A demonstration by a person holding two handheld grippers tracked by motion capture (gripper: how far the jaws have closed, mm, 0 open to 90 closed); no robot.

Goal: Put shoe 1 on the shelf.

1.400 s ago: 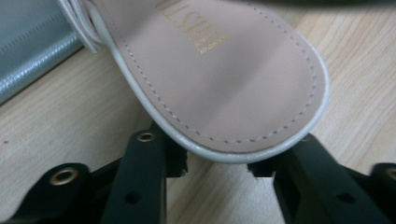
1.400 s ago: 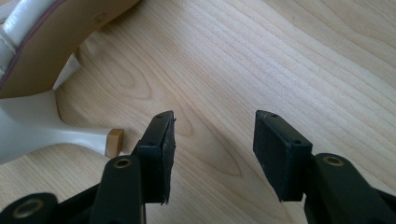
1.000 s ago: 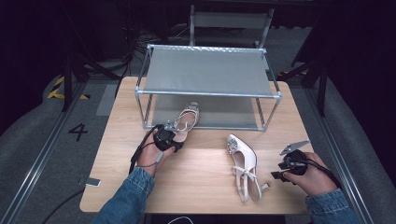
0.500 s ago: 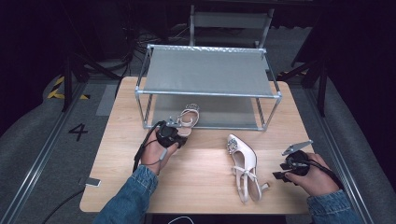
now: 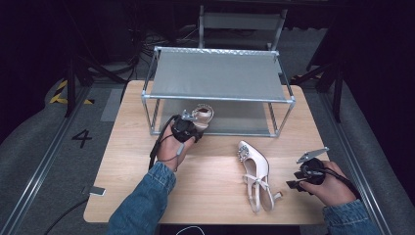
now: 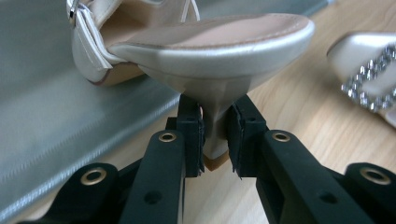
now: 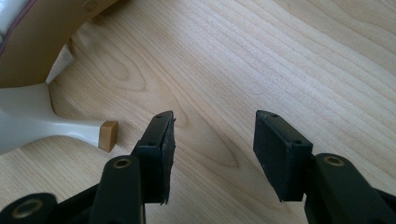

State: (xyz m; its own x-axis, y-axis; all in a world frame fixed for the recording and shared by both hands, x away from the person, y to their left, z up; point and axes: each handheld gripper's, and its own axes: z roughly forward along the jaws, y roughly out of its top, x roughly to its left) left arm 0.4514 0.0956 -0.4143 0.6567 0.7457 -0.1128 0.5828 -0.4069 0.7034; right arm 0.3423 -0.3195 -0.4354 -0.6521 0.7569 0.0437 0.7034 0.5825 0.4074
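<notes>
- Spanning the far half of the wooden table, we see a metal-framed shoe rack with two grey shelves.
- We find the second shoe lying flat on the table, well apart from the rack, toe jewels toward it.
- We note the held shoe raised at the lower shelf's front edge, heel downward.
- Our left gripper, jaws just closed further, clamps that heel.
- Our right gripper rests near the second shoe's heel tip, jaws parted on nothing.
</notes>
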